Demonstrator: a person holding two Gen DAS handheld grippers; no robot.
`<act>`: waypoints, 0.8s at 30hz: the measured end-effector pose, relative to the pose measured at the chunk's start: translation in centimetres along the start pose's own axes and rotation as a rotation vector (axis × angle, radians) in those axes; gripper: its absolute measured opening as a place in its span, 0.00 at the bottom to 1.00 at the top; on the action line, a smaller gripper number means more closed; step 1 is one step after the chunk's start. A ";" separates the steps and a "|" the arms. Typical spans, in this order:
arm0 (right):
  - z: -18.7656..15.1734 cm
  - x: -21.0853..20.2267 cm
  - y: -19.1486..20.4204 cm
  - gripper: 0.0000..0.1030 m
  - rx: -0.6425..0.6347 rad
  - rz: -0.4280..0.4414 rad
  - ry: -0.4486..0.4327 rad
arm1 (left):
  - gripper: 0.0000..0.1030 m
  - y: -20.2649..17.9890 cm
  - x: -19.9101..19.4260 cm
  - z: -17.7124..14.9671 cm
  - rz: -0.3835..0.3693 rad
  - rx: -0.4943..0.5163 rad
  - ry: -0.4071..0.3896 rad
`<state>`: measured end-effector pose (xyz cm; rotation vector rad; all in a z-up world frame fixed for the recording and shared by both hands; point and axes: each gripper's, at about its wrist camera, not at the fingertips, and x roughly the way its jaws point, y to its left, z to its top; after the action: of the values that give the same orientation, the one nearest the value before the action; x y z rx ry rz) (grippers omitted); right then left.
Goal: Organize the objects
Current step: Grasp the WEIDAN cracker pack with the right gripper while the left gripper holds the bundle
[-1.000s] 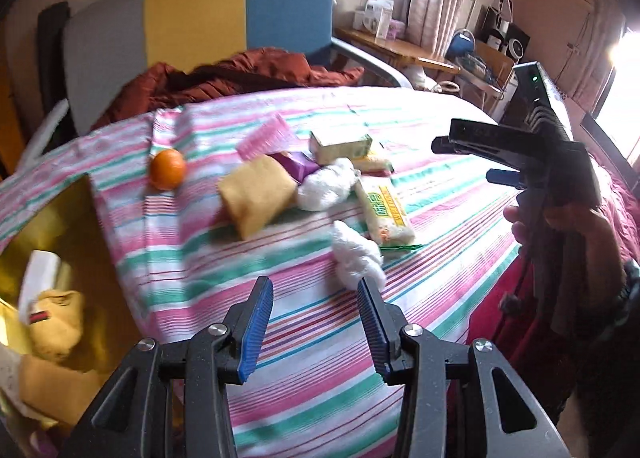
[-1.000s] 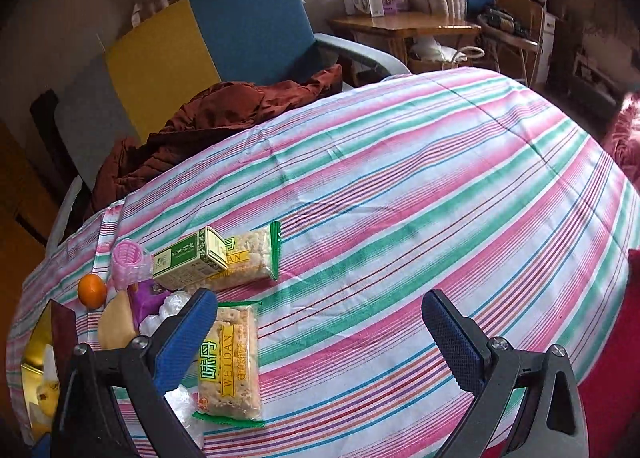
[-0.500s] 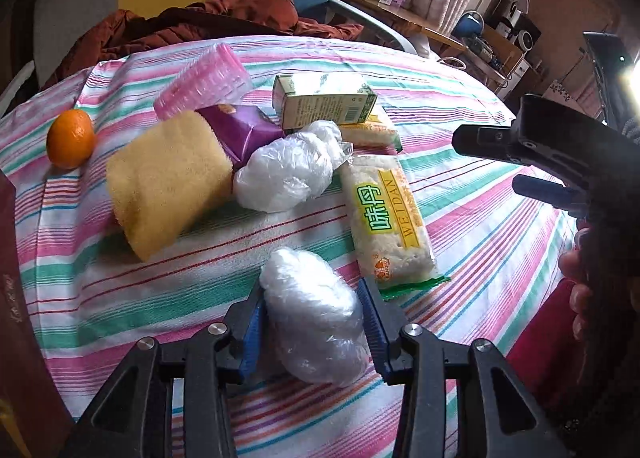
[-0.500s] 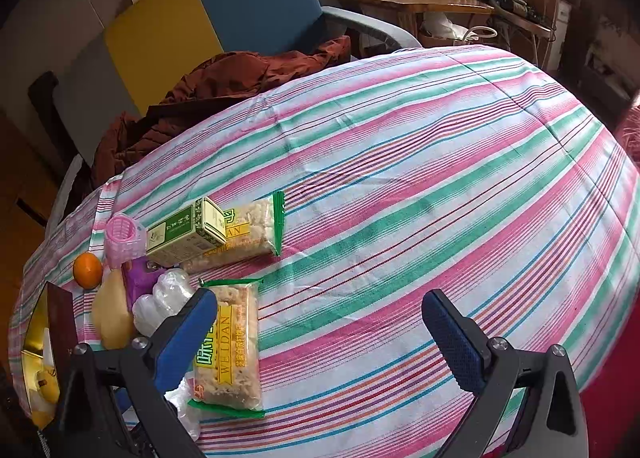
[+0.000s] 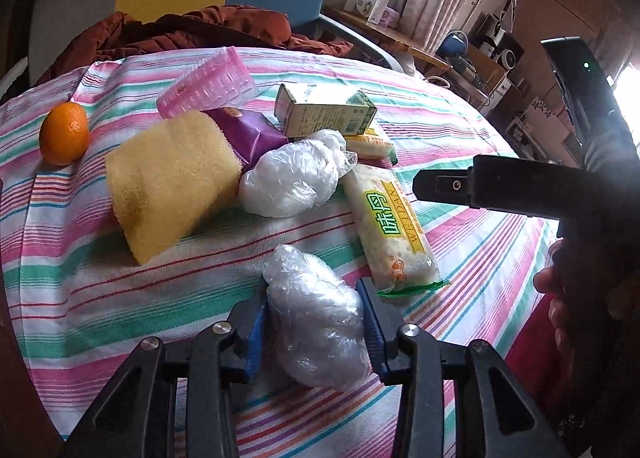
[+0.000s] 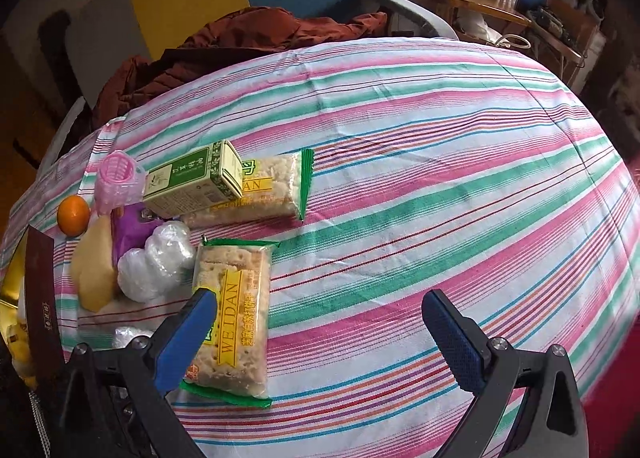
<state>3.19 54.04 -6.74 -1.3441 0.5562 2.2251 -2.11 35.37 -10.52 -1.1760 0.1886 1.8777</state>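
Crumpled clear plastic-wrap bundle lies on striped pink/green/white tablecloth nr its near edge, between blue pads of left gripper; both pads touch its sides, so clenched on it. Just beyond: second clear plastic bundle, yellow rectangular sponge, purple packet, WEIDAN cracker pack w/ yellow label, green-white carton, pink ribbed plastic holder, round orange fruit twd left edge. Right gripper hangs released, pads wide apart, above cloth just beside cracker pack.
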 end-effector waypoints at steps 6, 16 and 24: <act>-0.2 0.2 0.8 1.00 -0.041 0.001 0.011 | 0.40 0.2 0.0 -0.1 -0.023 -0.003 -0.008; -0.1 1.2 2.7 1.00 -0.073 0.071 0.040 | 0.40 0.4 -0.2 -0.7 -0.015 -0.008 -0.048; -0.1 2.1 3.6 1.00 -0.117 0.067 0.066 | 0.40 0.5 -0.4 -1.3 -0.011 0.004 -0.068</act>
<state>0.33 51.50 -8.36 -1.4820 0.5082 2.3057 -1.60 34.10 -11.02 -1.1070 0.1478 1.9036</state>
